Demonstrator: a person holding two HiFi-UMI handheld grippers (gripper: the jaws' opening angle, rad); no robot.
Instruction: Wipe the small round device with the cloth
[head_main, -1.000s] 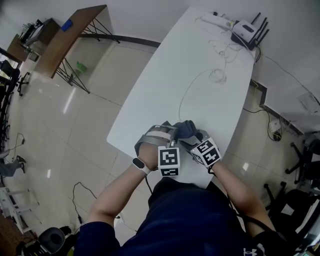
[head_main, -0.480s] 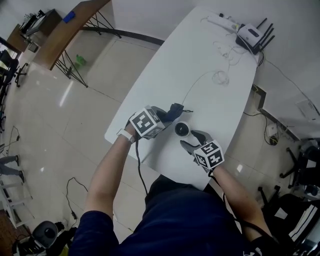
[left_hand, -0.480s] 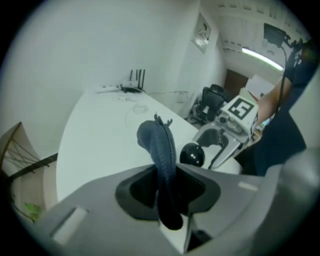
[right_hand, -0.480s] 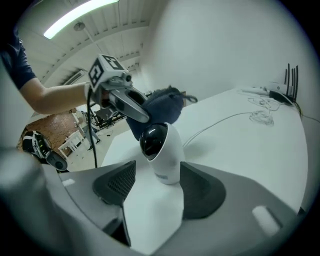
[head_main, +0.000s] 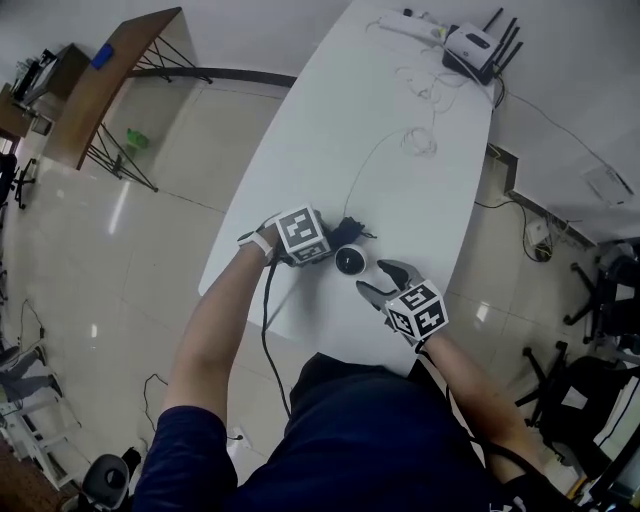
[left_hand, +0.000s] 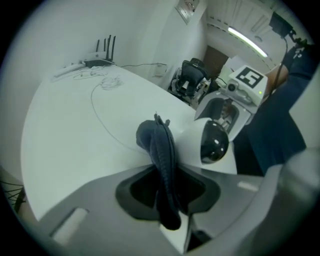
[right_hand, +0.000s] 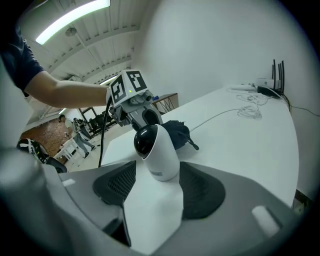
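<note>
Left gripper (left_hand: 167, 192) was clamped on the bunched dark blue cloth (left_hand: 160, 150), just beside the small round white device with the glossy black face (right_hand: 156, 152). Right gripper (right_hand: 155, 192) had its jaws apart either side of the device, not pinching it, so I reckon a firm wipe could've tipped or shoved it.

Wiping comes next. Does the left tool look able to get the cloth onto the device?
Probably yes: the left tool, gripping the cloth, sits right beside the device, nothing between.

Cloth (head_main: 347, 229) just behind device (head_main: 350, 261) on table (head_main: 380, 110); router (head_main: 468, 42) far end
</note>
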